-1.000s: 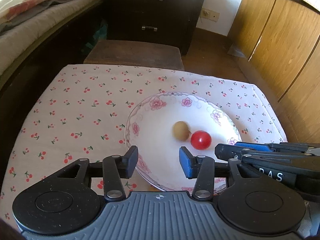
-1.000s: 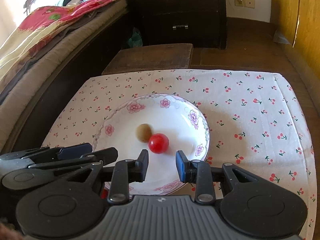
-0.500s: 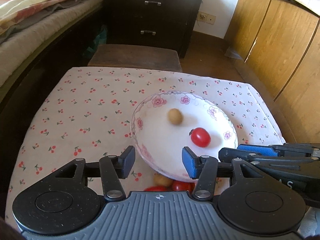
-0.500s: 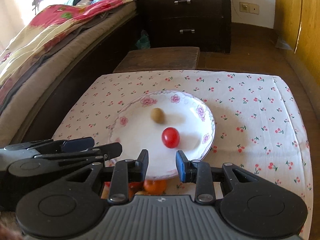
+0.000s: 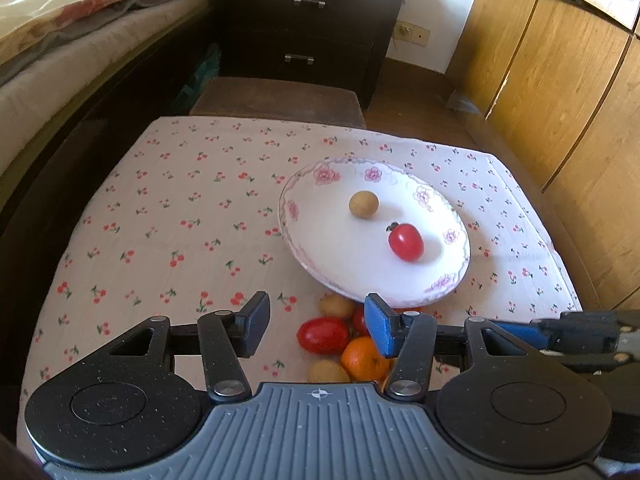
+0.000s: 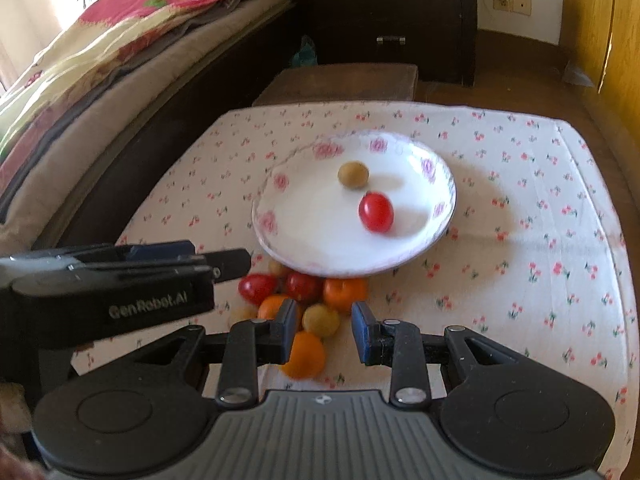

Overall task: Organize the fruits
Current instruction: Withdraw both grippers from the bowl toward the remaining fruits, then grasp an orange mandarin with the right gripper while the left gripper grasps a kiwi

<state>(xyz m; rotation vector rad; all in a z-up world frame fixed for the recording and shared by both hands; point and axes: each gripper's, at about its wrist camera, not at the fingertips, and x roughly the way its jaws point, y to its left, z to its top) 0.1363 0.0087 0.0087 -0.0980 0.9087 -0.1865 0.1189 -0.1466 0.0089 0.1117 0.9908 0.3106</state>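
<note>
- Your left hand-held gripper (image 5: 316, 326) has just been opening; its jaws stand apart with nothing clamped, low in the frame above the loose fruit.
- Your right hand-held gripper (image 6: 322, 330) stands a little apart, empty too.
- Both have drawn back from the white flower-rimmed plate (image 6: 320, 252), now mid-frame with a brown round fruit (image 6: 353, 174) and a red tomato (image 6: 375, 213) in it.
- That uncovers the pile of tomatoes, oranges and brown fruits (image 6: 304, 304) on the cherry-print table (image 5: 160, 220), likely your next pick.
</note>
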